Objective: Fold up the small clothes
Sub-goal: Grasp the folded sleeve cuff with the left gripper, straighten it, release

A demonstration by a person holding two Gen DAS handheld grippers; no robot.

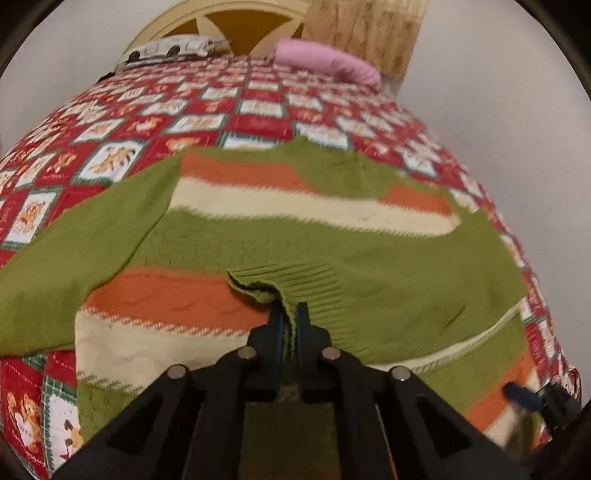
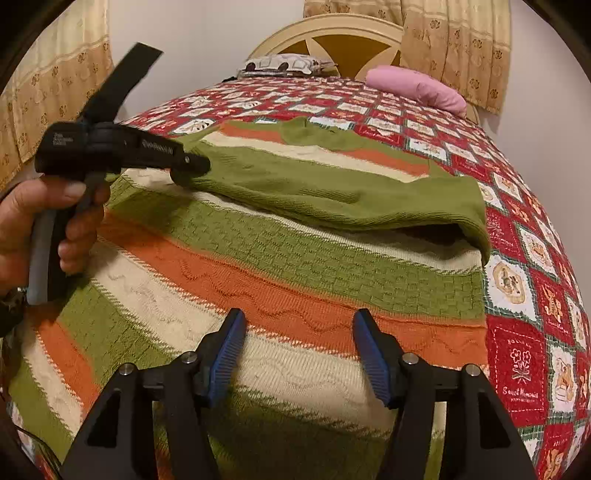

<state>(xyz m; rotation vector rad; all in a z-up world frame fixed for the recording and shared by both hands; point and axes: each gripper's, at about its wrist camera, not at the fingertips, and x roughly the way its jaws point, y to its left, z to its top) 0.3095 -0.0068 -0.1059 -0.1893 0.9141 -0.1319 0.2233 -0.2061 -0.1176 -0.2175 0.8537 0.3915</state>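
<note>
Sweater (image 1: pixel 280 240): one | left gripper (image 1: pixel 291 317) jaws pinching cuff, seemingly | right gripper (image 2: pixel 298 332) jaws spread

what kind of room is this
Most likely a bedroom at home. A bed covered with a red patchwork quilt fills the view, with a cream rounded wooden headboard and a pink pillow at the far end, and beige patterned curtains hanging behind.

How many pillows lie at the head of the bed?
2. A pink pillow lies at the far right of the bed, and a patterned white pillow lies left of it, against the headboard. Others may be hidden.
</note>
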